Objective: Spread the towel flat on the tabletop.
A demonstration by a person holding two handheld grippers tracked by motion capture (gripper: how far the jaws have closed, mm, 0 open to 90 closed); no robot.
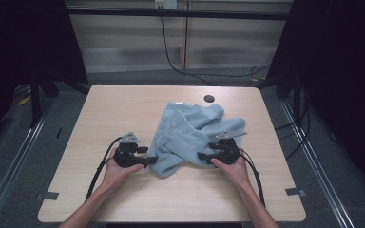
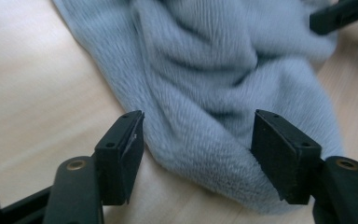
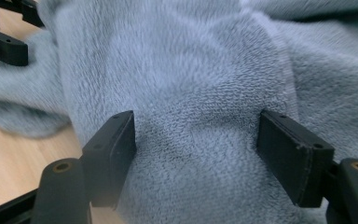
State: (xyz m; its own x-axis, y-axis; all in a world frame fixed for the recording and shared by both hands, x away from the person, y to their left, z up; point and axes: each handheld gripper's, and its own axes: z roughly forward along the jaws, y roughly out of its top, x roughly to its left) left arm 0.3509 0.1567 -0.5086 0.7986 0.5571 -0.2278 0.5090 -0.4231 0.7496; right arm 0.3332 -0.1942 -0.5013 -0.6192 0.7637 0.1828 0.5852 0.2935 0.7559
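The left gripper [image 1: 148, 160] sits at the left edge of a soft blue towel [image 1: 190, 135], its fingers [image 2: 121, 154] wide apart around a fold. The crumpled towel lies mid-counter [image 1: 123, 109]. The right gripper [image 1: 205, 156] rests on it, fingers apart too.

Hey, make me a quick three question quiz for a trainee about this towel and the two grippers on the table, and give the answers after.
1. True or false: the left gripper has its jaws closed tight on the grey towel.
2. Multiple choice: where does the towel lie on the table? A) crumpled, right of centre B) folded flat at the near left corner C) hanging off the far edge
3. Fill in: in the right gripper view, the right gripper has its jaws spread with ____ between them.

Key: 1 false, its jaws stand apart around a towel fold. 2 A. 3 towel.
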